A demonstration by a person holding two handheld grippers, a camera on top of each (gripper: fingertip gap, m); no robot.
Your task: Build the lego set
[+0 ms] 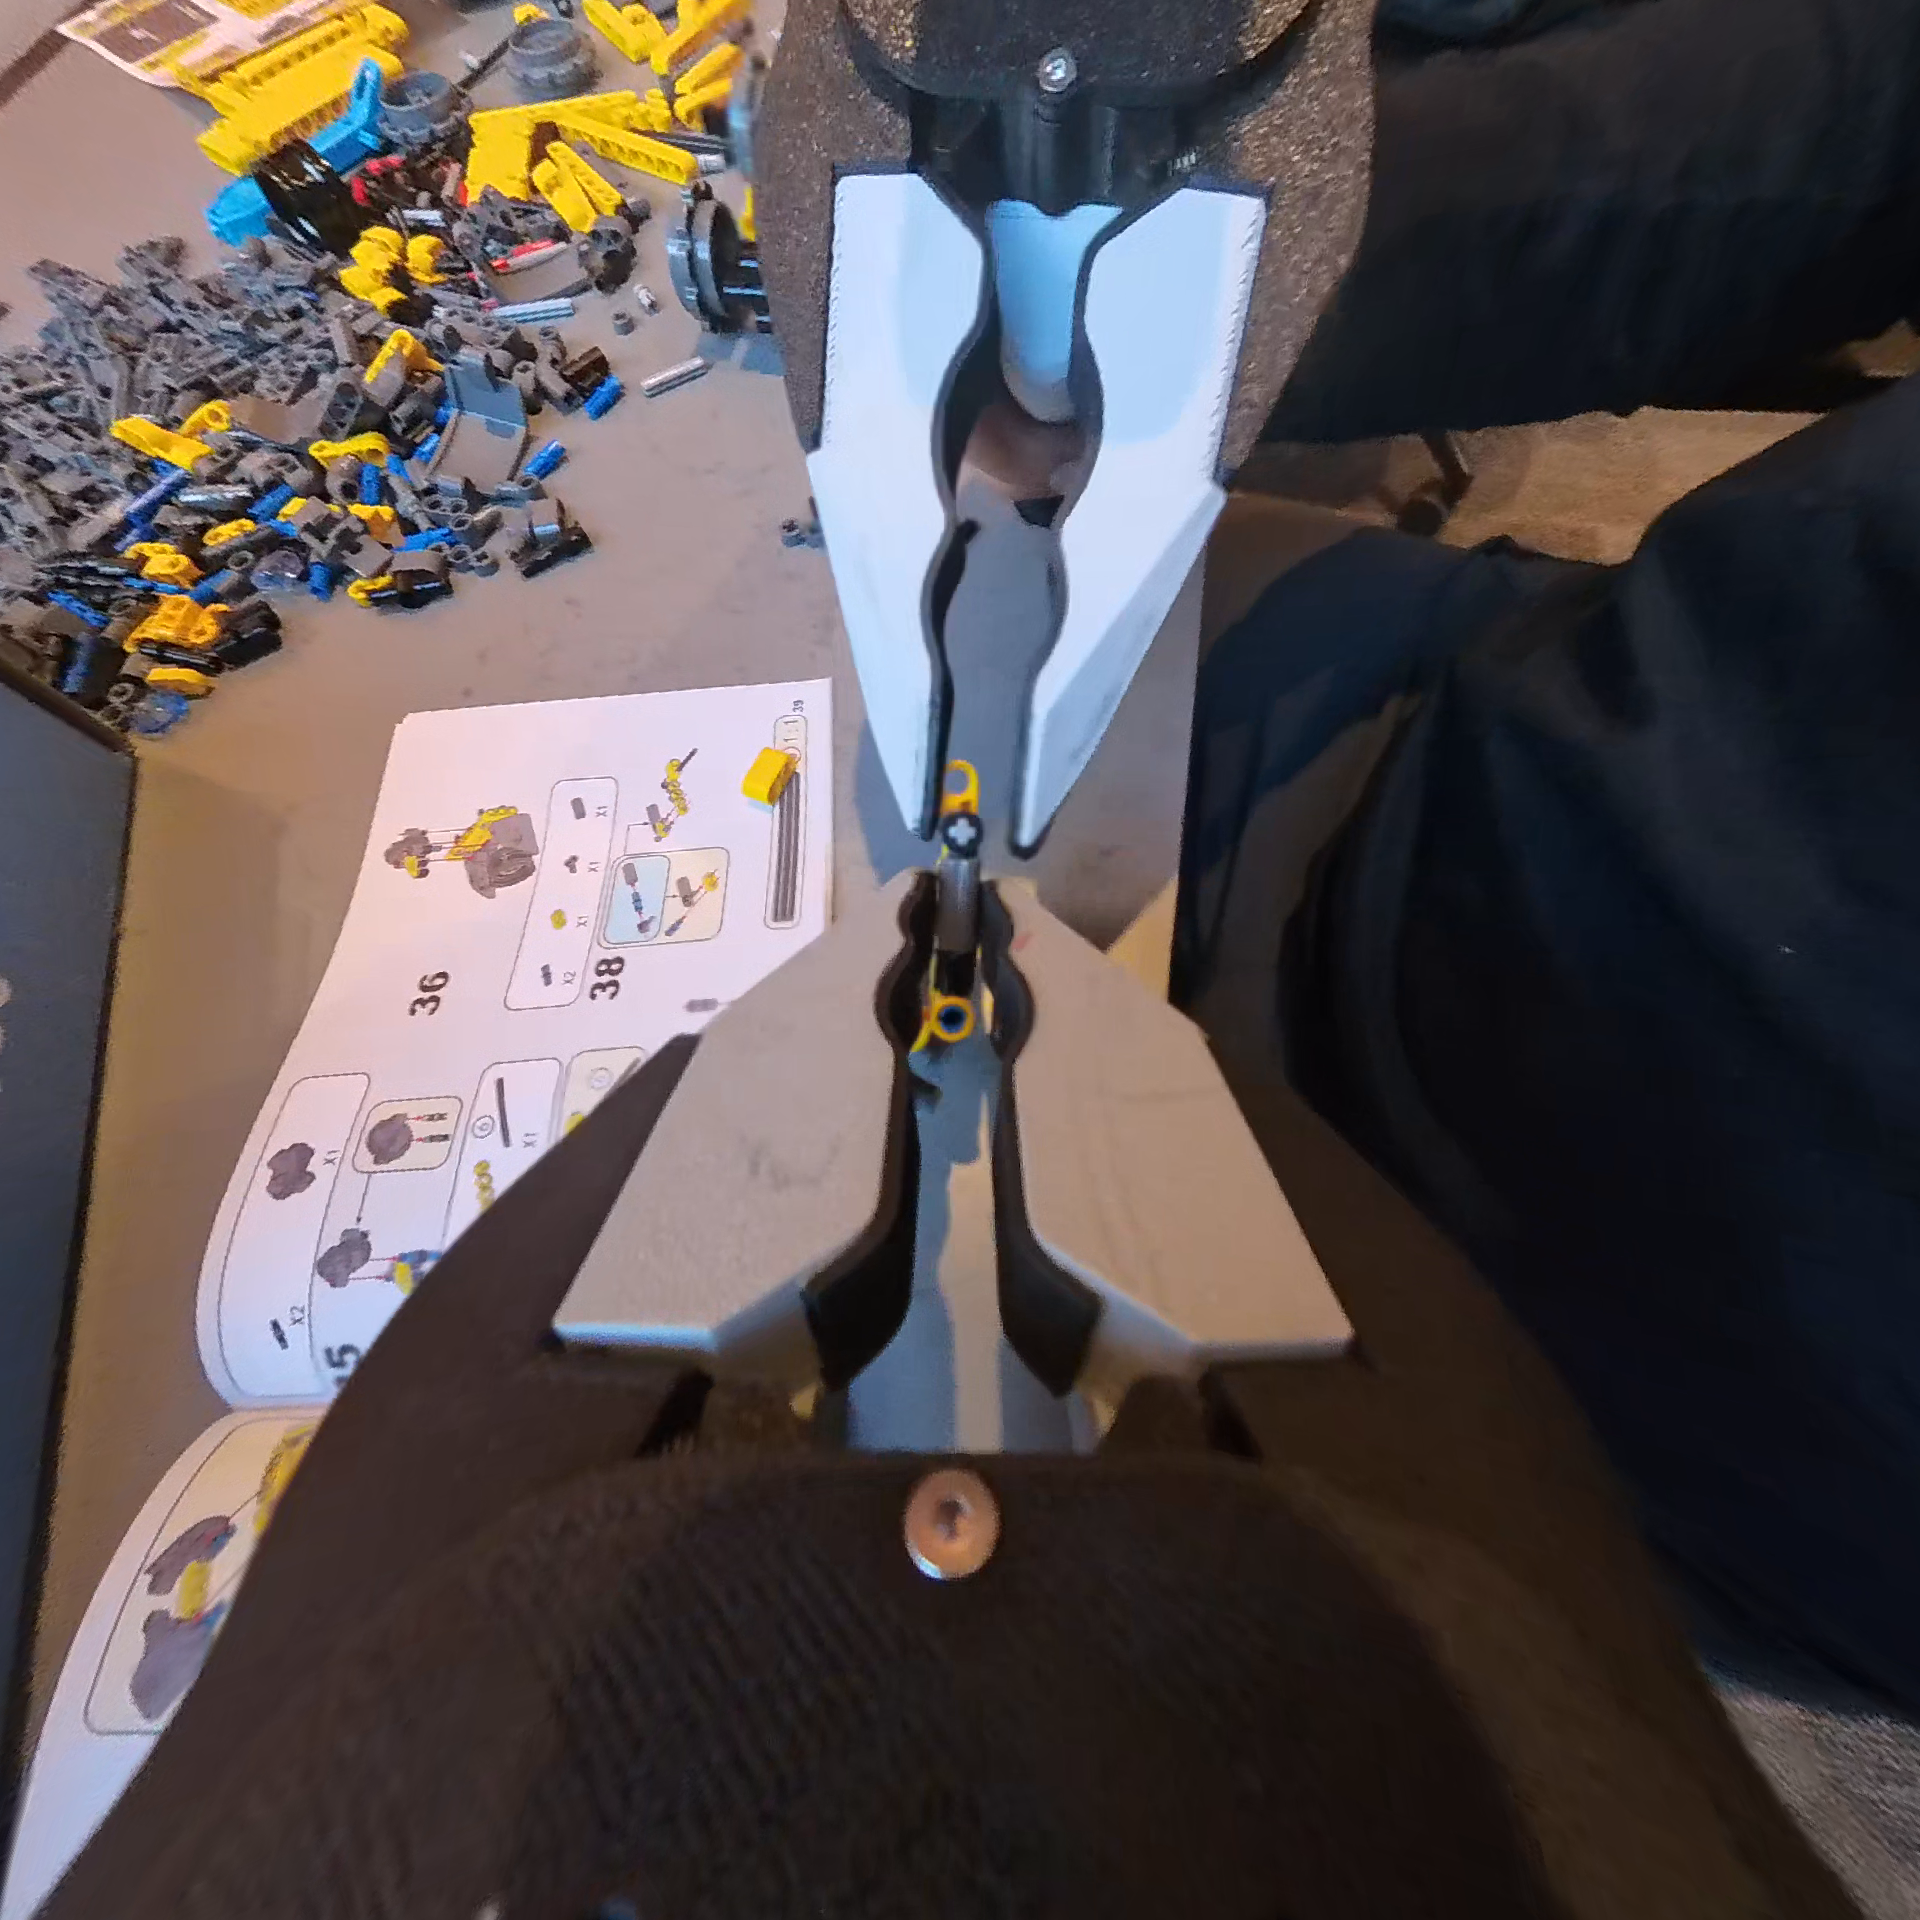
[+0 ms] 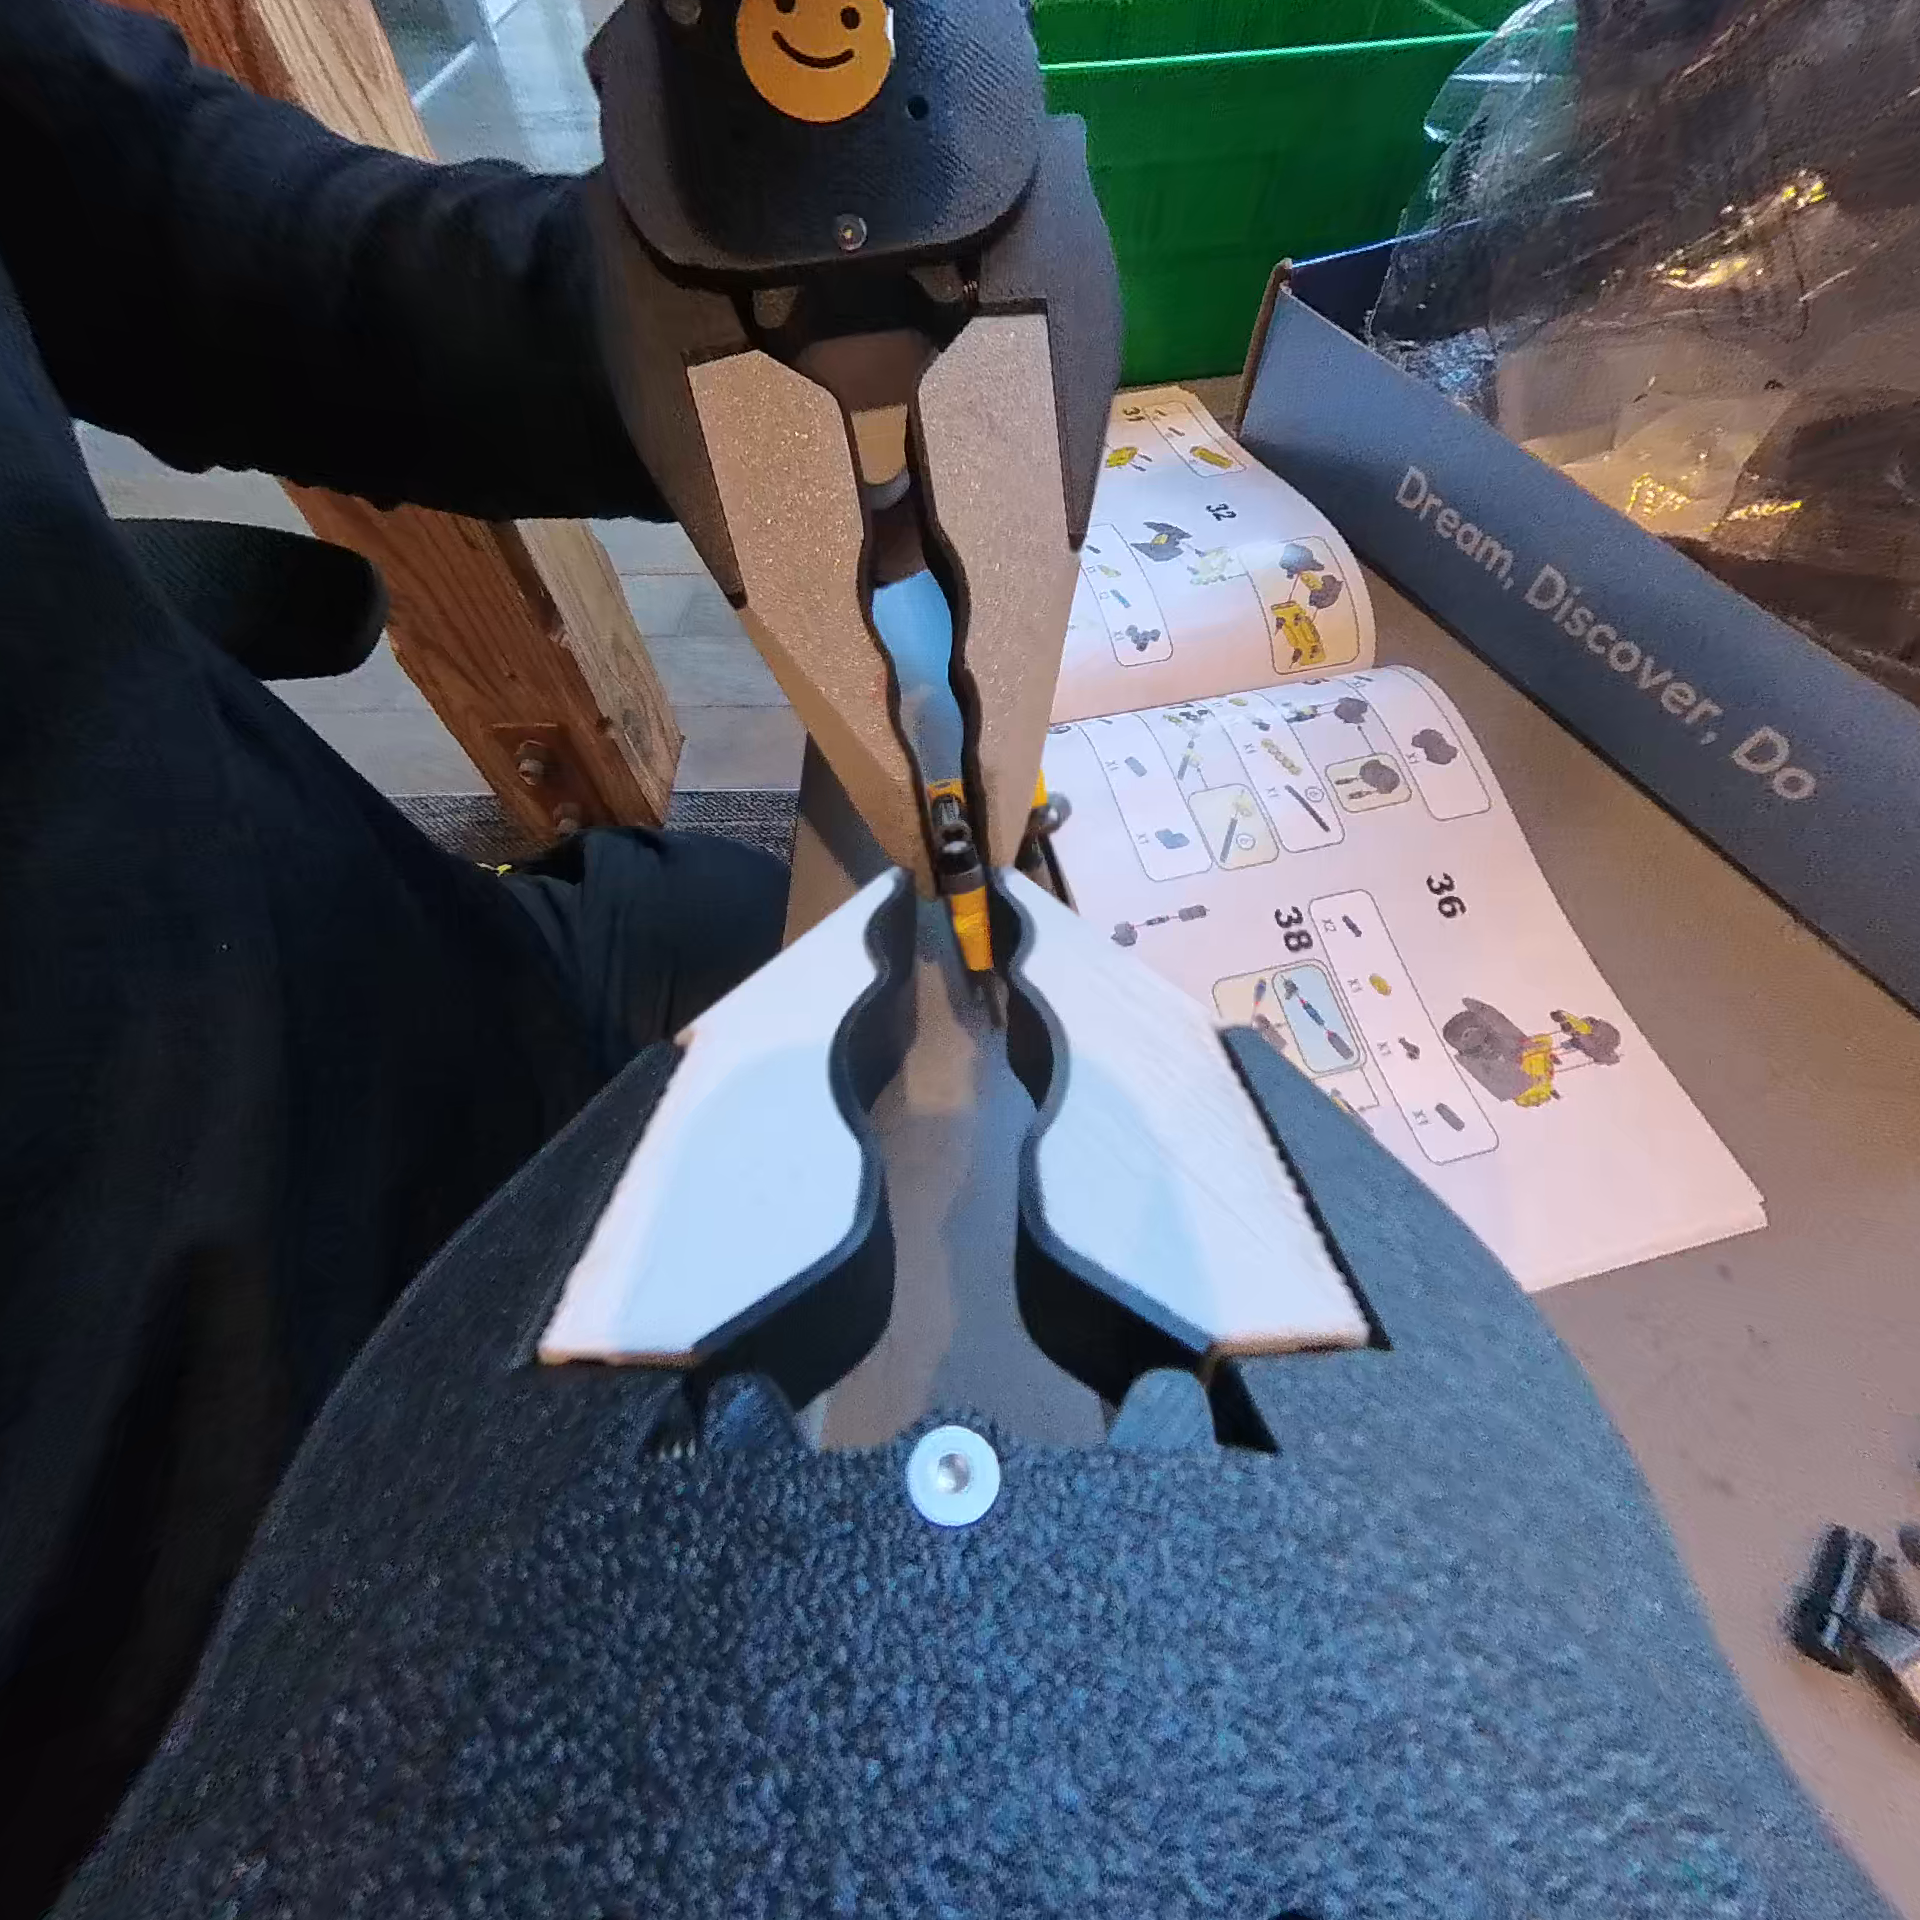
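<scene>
Both grippers tip to tip above the open instruction booklet (image 1: 582,935): left gripper (image 1: 951,914) clenched on a small grey-and-yellow pin assembly (image 1: 956,935), its long axis running straight ahead into the right gripper (image 2: 961,914), whose narrowed fingers pinch the yellow end.

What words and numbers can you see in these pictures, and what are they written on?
I won't read writing aloud; here is where it stands.
Open booklet: big step numbers and tiny counts beside building pictures.
Dark blue box: pale lettering along its side.
Sheet by the brick pile: too blurred.
Left tool: orange smiley sticker, no words; it and the right tool pinch a small yellow part.
</scene>
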